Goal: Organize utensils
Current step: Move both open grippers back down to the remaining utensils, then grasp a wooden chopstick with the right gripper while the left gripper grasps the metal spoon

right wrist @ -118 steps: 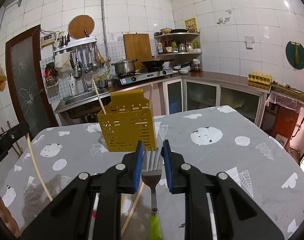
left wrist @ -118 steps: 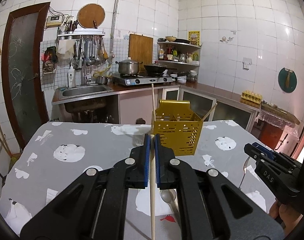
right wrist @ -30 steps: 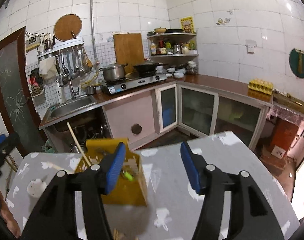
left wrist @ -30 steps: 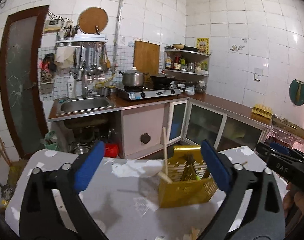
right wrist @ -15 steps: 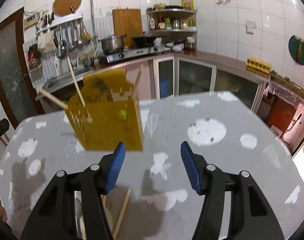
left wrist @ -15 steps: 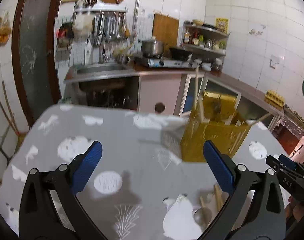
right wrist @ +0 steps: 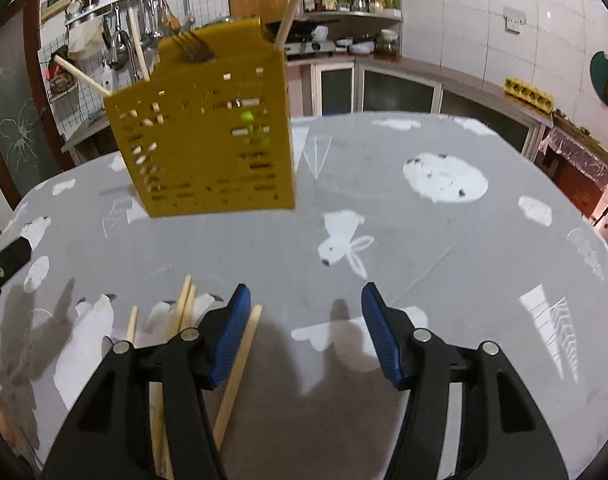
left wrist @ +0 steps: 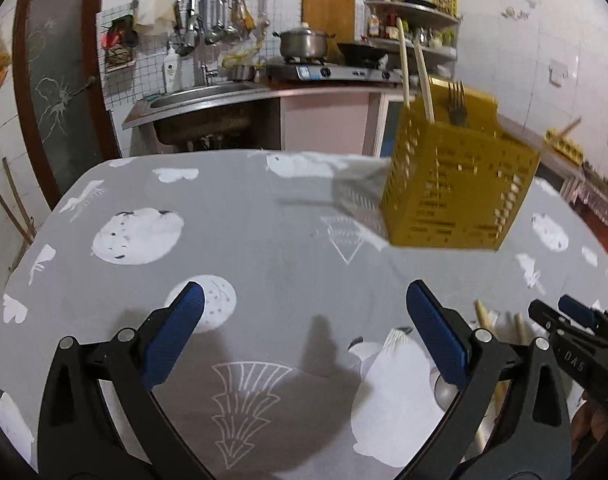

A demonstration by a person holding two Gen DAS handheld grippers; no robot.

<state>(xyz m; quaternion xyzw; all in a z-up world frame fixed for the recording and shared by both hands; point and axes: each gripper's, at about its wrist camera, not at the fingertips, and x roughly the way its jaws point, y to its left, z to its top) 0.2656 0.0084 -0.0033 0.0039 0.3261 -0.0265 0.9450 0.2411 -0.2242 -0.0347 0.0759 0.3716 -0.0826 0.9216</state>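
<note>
Since the earlier frames, in which a wooden chopstick was pinched in the left gripper (left wrist: 300, 332) and a green-handled fork in the right gripper (right wrist: 304, 328), both tools had been emptied and brought down toward the tabletop; half a second before, the holder had been seen lower and farther off in both views. In both wrist views the jaws were seen spread apart with nothing between the blue pads, the left wider than the right.

The perforated yellow plastic utensil holder (left wrist: 459, 192) was seen standing on the grey patterned tablecloth (left wrist: 244, 232), toward the far side of the table. Several pale wooden chopsticks (left wrist: 421, 76) and the metal fork (left wrist: 457, 104), tines up, were seen sticking out of its top; the fork's green handle showed through the slots in the right wrist view.

The task was judged to be partly done. A loose group of wooden chopsticks (right wrist: 240, 360) was left lying on the cloth just beside and partly under the right gripper's left finger, and a metal spoon (left wrist: 443, 386) was glimpsed behind the left gripper's right finger. These were judged to be what remained to be gathered into the holder. How many chopsticks lay there could not be counted, since the gripper bodies hid part of the pile.
</note>
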